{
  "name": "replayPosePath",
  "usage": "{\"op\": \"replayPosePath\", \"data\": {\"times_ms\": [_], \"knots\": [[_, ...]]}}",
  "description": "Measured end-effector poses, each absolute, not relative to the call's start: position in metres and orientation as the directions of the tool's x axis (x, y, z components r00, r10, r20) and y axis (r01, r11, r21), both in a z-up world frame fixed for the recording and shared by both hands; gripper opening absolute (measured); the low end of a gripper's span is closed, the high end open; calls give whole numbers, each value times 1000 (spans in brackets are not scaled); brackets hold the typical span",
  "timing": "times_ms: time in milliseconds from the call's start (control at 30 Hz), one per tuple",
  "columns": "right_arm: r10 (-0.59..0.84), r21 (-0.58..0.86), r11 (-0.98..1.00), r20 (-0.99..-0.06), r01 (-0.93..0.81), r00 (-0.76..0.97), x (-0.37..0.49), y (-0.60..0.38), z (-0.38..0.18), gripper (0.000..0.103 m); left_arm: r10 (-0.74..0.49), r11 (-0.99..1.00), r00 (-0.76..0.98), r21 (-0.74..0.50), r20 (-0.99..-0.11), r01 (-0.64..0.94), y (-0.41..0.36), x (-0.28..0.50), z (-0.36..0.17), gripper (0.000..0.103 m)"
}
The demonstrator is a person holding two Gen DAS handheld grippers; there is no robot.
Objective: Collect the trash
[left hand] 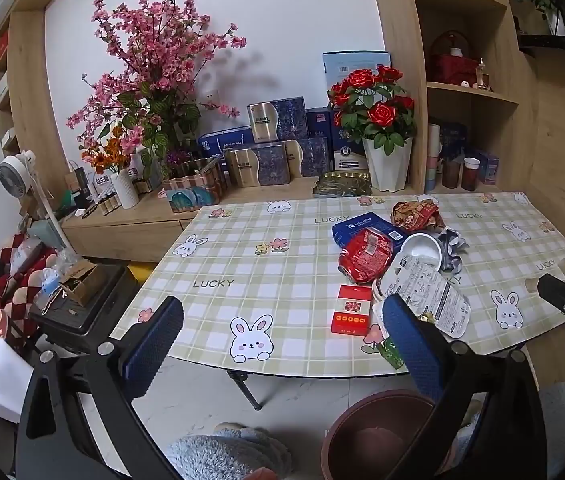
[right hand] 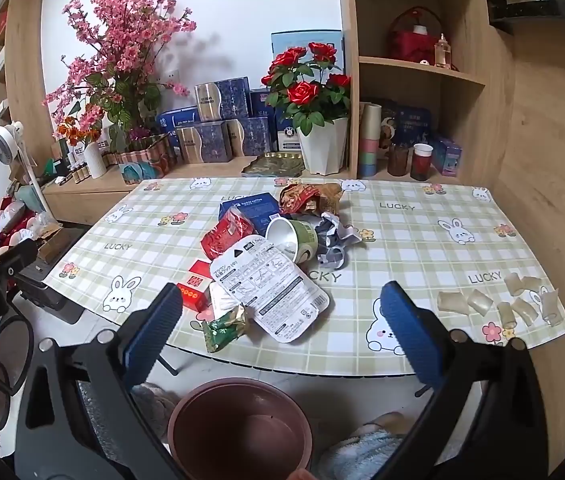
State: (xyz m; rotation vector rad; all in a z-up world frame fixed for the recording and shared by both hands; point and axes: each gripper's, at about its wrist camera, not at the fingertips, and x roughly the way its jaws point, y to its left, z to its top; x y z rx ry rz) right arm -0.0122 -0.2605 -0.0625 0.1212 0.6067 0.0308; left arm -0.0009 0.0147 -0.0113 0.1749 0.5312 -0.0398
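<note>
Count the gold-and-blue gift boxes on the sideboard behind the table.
3. The upper box shows above two standing side by side: the lower left box and the lower right box. Others may be hidden behind the red roses or the plain blue boxes.
</note>
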Motion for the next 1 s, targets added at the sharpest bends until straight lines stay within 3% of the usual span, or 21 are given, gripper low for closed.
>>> {"op": "replayPosePath", "data": {"times_ms": [1000], "knots": [[50,108,994,-567,14,822,-18,-264,-64,98,5,984,854,152,-521,87,6,-3,-5,98]]}}
